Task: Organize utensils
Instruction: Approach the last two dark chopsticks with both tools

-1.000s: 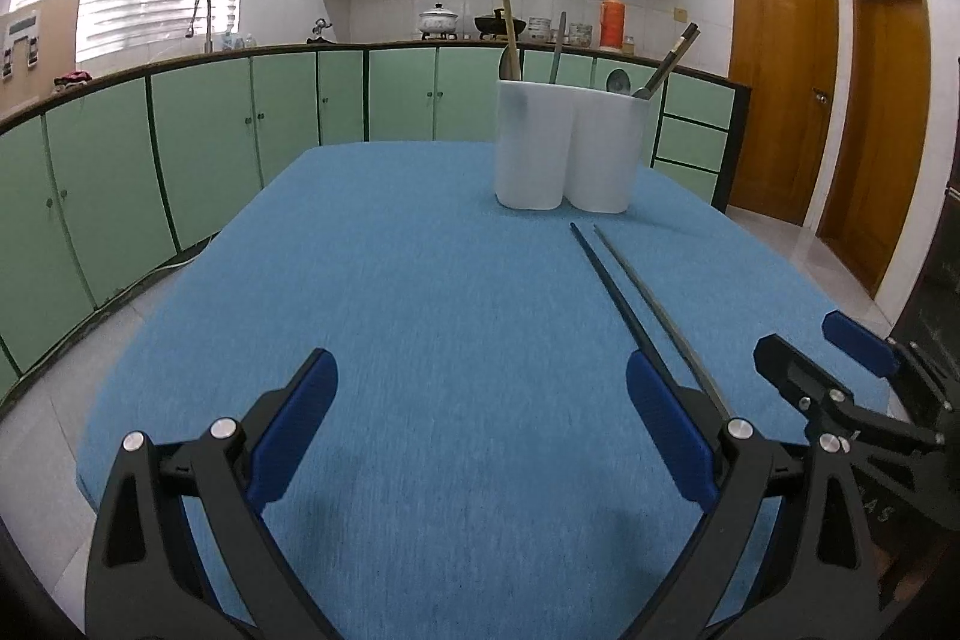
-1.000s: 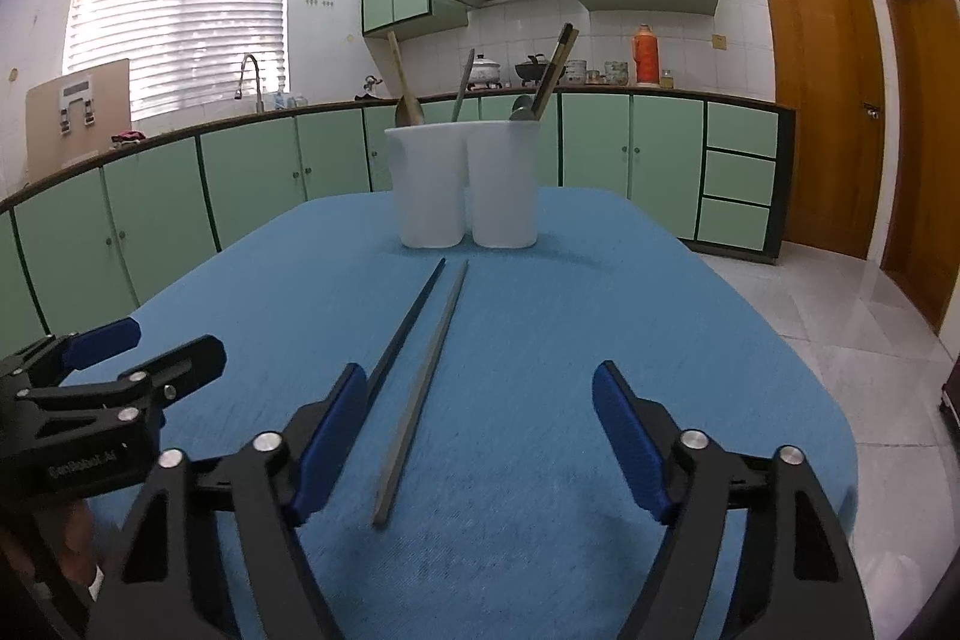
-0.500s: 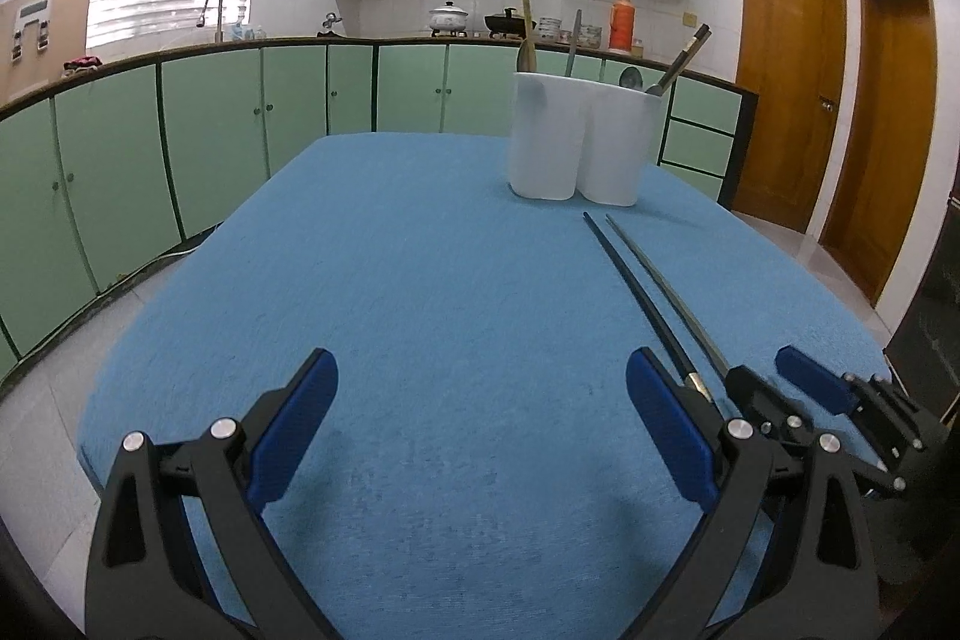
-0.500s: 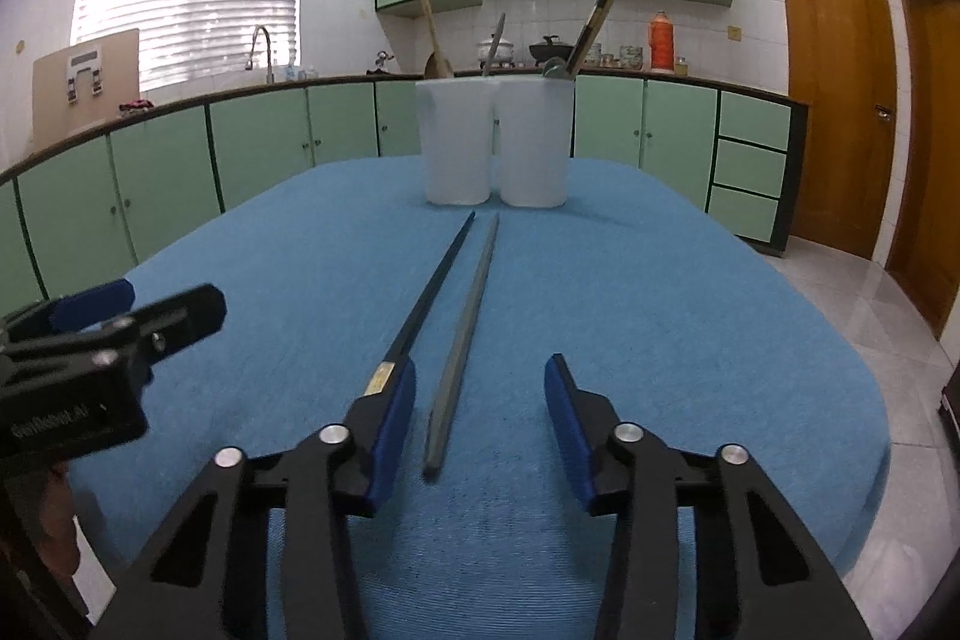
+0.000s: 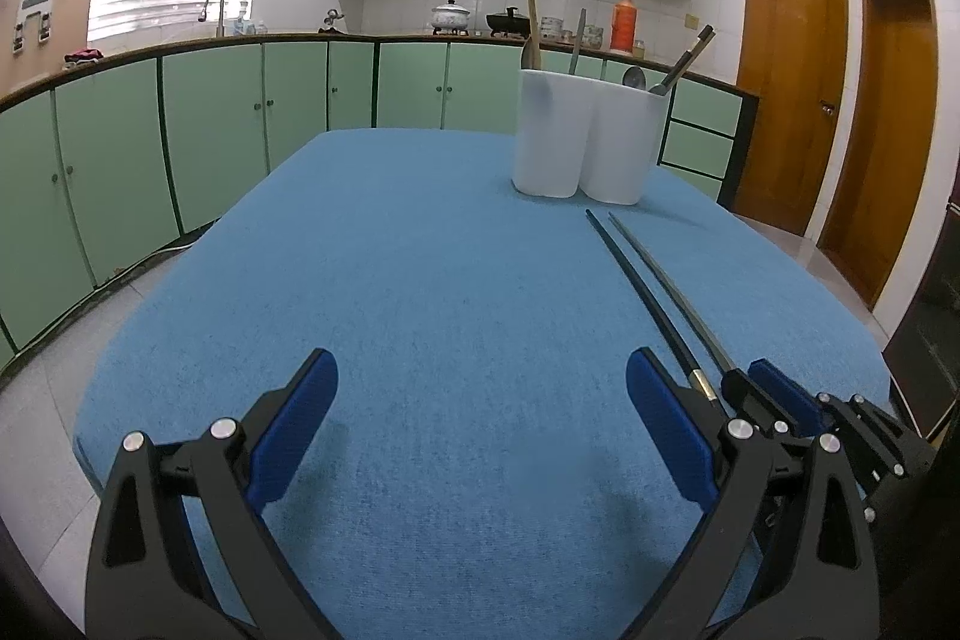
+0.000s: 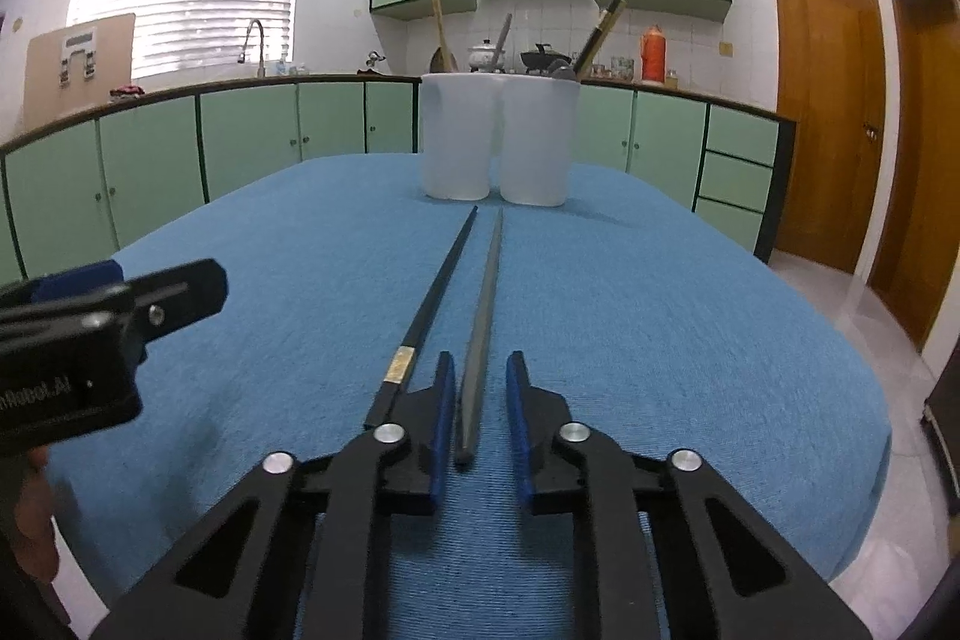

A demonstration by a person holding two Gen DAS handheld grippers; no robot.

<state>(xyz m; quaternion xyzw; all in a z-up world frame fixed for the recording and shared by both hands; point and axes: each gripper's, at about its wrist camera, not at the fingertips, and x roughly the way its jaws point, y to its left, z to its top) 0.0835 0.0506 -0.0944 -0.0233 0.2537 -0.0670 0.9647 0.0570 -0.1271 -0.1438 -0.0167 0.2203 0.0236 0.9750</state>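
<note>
The right gripper (image 6: pixel 477 403) closes its fingers around the near end of the grey chopstick (image 6: pixel 480 334), pads not yet pressing, beside the black chopstick (image 6: pixel 429 316) on the blue desk (image 6: pixel 660 340), apparently bound for the white holder (image 6: pixel 495 136). The left gripper (image 5: pixel 480 418) waits open, empty.

Loads of bare blue tablecloth (image 5: pixel 420 310) is left open on the left half and middle; the far end is blocked by the white utensil holder (image 6: pixel 495 139); the lane running up to it is taken by the black chopstick (image 6: pixel 441 280) and grey chopstick (image 6: pixel 486 292), laid side by side.
</note>
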